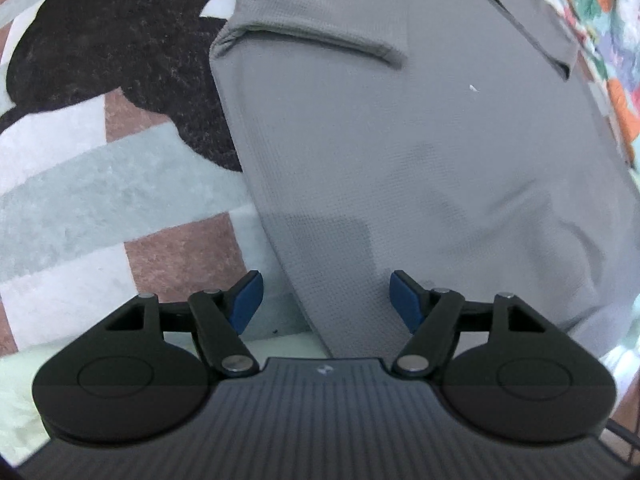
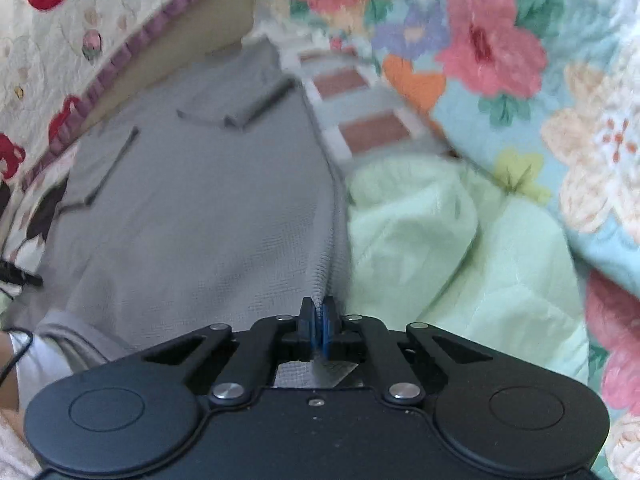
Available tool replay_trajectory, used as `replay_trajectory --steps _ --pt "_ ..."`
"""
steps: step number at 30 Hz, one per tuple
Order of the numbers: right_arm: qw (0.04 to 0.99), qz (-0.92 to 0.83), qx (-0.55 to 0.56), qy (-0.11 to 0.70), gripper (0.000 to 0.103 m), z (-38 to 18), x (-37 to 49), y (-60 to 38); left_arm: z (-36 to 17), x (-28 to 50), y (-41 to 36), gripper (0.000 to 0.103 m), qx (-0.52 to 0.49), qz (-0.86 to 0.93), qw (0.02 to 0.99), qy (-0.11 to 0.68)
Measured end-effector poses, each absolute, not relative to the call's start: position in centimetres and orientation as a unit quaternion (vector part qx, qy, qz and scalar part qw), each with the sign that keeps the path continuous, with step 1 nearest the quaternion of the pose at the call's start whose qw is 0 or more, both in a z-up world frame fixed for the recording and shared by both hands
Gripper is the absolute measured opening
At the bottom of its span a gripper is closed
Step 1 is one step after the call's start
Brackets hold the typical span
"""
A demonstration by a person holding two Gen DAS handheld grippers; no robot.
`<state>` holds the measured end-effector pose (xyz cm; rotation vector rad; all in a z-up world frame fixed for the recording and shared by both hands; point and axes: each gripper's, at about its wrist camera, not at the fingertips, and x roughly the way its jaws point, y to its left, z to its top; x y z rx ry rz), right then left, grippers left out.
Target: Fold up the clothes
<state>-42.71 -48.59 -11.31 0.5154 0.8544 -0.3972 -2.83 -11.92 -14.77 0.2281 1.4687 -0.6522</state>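
One grey shirt (image 1: 420, 140) in the left wrist view, lying flat on a patterned blanket (image 1: 80, 184) with pale green, white and brown-pink blocks plus one big black shape at upper left. Left to right there: blanket, then the shirt's folded side edge, one short sleeve folded across the body with its cuff (image 1: 320, 36) showing, then the collar (image 1: 528, 28) at upper right, then a strip of floral fabric (image 1: 600, 40) at the far right edge. Left gripper (image 1: 326, 300) points down over the shirt's lower part, its two blue pads (image 1: 248, 300) spread wide apart, nothing pinched between them; whether the tips touch the cloth can't be told. Right wrist view, left to right: one cream quilt (image 2: 60, 40) with red prints and a purple frilled border, the same grey shirt (image 2: 192, 208) in the middle with two collar flaps visible near its far end, then one pale green cloth (image 2: 448, 248) bunched just beside the shirt's edge, then the floral blanket (image 2: 520, 60) covering the right side. Right gripper (image 2: 319, 320) has both pads pressed together, pinching the shirt's right edge, a ridge of grey fabric running up out of the jaws. A bit of a person's white sleeve (image 2: 36, 356) at the lower left.
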Motion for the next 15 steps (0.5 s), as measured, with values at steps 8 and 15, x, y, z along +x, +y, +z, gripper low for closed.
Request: replay_trajectory --steps 8,15 --pt "0.91 -0.136 0.228 0.318 0.005 -7.3 -37.7 -49.0 -14.6 -4.0 -12.8 0.071 0.117 -0.301 0.698 0.639" --pt "0.924 -0.144 0.157 0.316 0.005 -5.0 -29.5 -51.7 -12.6 -3.8 -11.6 0.008 0.052 -0.301 0.722 0.621"
